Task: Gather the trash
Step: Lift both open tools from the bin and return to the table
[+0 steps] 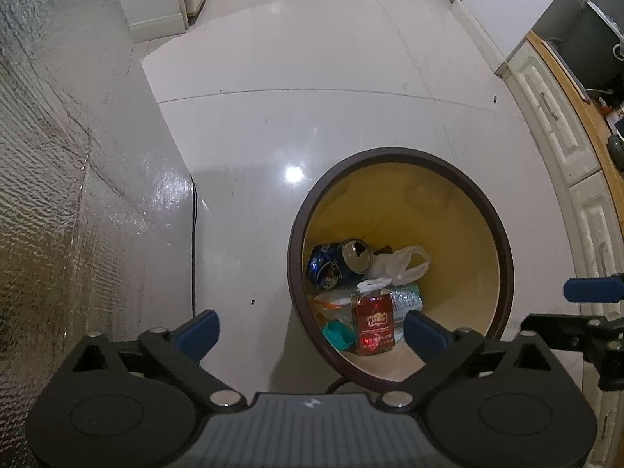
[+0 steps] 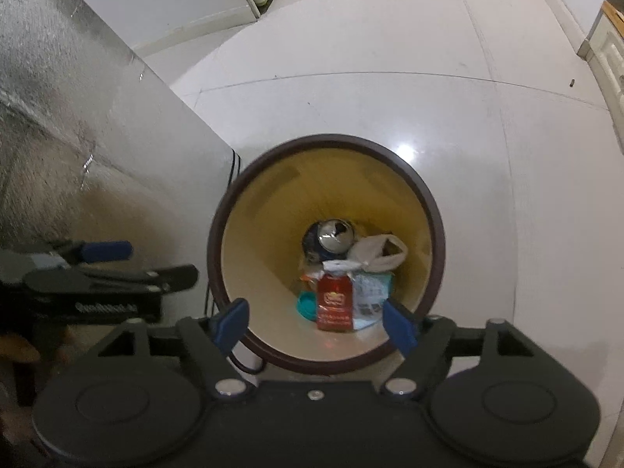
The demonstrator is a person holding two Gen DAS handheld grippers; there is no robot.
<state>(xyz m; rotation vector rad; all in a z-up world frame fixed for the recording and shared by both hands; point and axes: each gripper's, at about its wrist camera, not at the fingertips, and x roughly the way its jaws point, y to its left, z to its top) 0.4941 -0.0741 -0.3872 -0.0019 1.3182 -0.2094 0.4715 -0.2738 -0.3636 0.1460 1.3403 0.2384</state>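
On the floor (image 1: 331, 78), close to its left edge where a foil-faced wall (image 1: 46, 195) rises, stands a round bin (image 2: 436, 234) with a dark rim and a yellow inside. The pale tiles around it show no litter in either view, apart from a tiny dark speck far off near the right-hand cabinets (image 1: 553, 117), too small to identify.

At the bottom of the bin lies the collected trash. Largest is a dented blue drink can (image 1: 331, 265) on its side at the back left. Beside it to the right lies a crumpled white plastic bag (image 1: 405, 261), with a silvery printed wrapper (image 1: 407, 298) just in front of that. A red carton (image 1: 373, 323) stands upright at the front, torn white paper at its top. Smallest is a teal cap (image 1: 337, 333), touching the carton's left side.

The left hand-held gripper (image 1: 310, 331) hangs above the bin's left rim, jaws spread wide and holding nothing. The right hand-held gripper (image 2: 316, 321) hangs straight over the opening, jaws likewise apart and empty.

By my reading, the collecting looks essentially finished: everything visible is already binned, and at most a last sweep of the floor remains.
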